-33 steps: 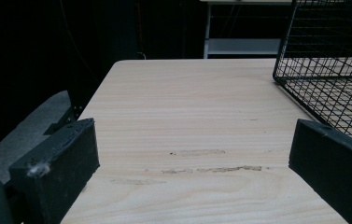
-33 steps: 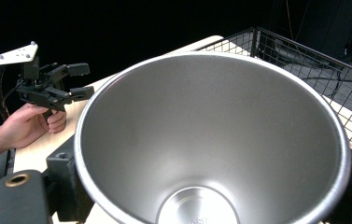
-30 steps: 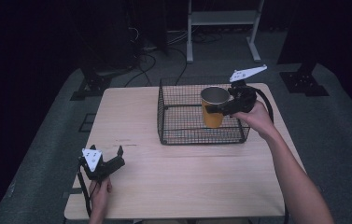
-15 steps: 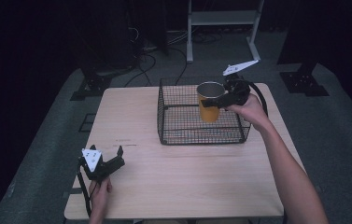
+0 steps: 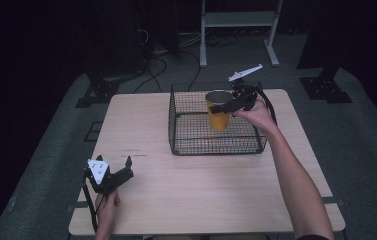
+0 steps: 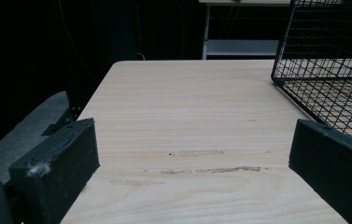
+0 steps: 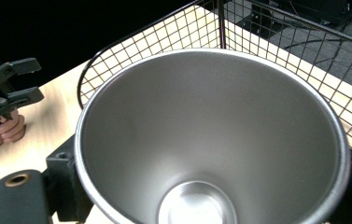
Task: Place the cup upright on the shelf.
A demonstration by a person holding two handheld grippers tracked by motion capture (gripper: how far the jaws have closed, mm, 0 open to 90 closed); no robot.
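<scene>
Right tongs (image 5: 224, 106) clamp an orange cup (image 5: 218, 116) held inside the wire basket (image 5: 186, 146) at the desk's (image 5: 216, 200) far right; left tongs (image 5: 124, 169) rest open near the front-left corner. Risk, I judge: the cup's base catching the mesh and tipping on release. Its bare metal interior looks empty, and it flares to a wide rim.

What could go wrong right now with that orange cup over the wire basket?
1. The right gripper holds the cup by its sides above the basket; its tapered wall could slip through the jaws and drop.
2. Lowered off line, the cup's base might catch the basket's wire rim and tip.
3. The left gripper rests open near the table corner, so nothing steadies the basket if it gets bumped.
</scene>
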